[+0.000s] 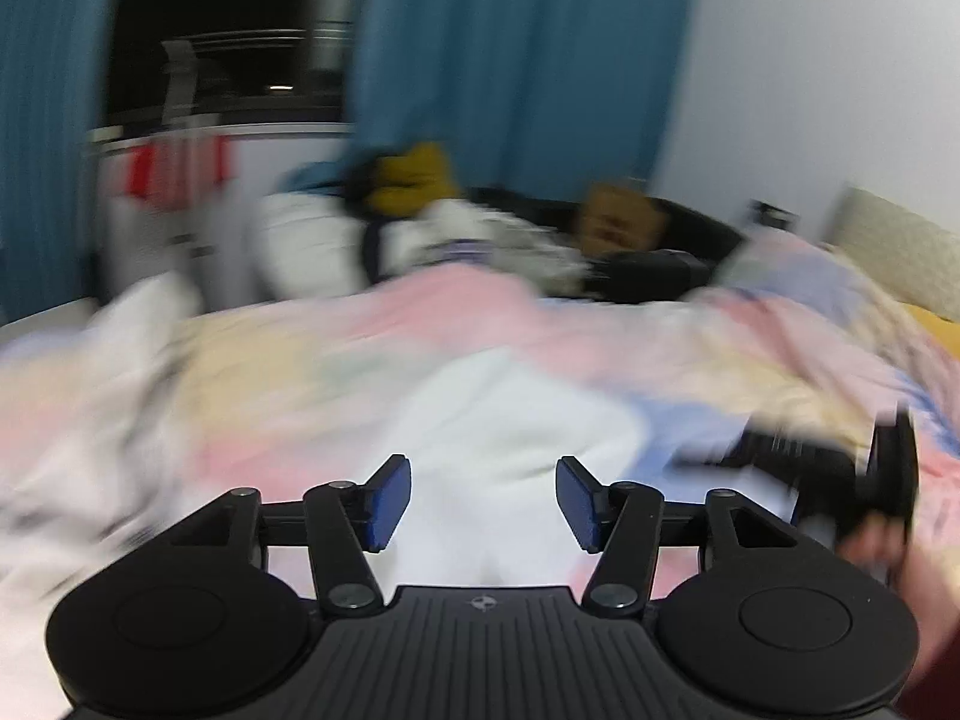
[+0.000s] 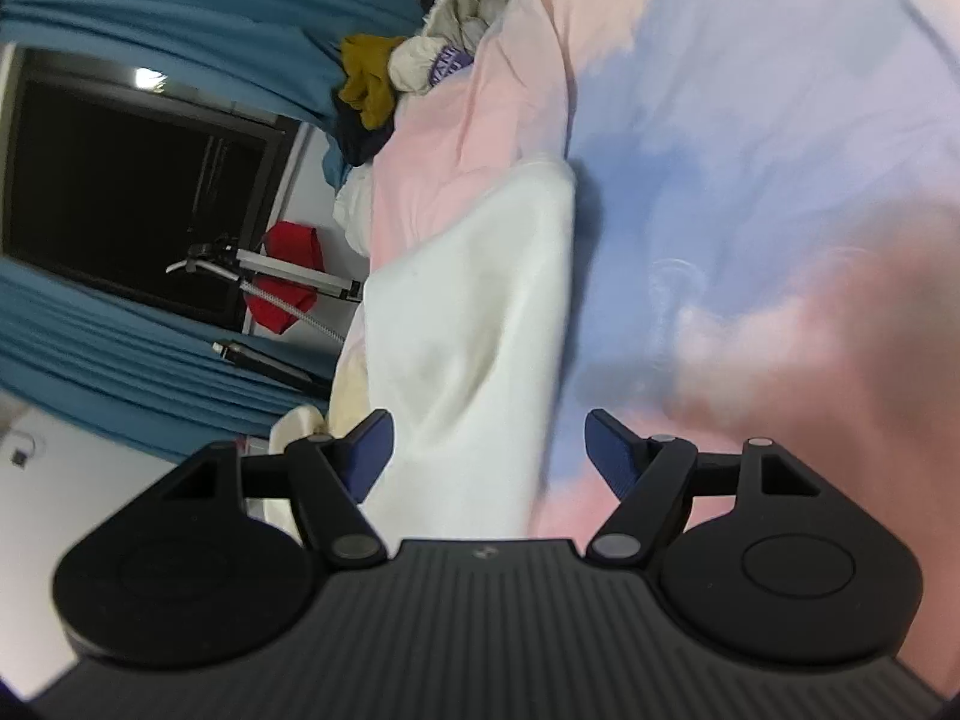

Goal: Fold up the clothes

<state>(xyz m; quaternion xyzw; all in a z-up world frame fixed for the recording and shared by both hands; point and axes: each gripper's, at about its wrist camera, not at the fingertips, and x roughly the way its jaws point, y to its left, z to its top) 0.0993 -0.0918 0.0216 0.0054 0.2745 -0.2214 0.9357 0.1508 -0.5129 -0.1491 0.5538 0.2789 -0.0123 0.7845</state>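
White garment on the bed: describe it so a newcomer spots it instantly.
Find the bed's pastel pink-and-blue quilt. On it, directly ahead of the open right gripper, lies the white garment. Unlike the patterned quilt, it is plain white.

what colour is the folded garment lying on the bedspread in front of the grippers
White, plain with no visible print. The garment shows best in the right wrist view, lying on the pink-and-blue bedspread.

Teal curtains frame a dark window (night outside) behind a pastel bedspread.

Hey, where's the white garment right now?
The white garment lies on the pastel bedspread, ahead of the right tool in its view; in the left view it is low and central.
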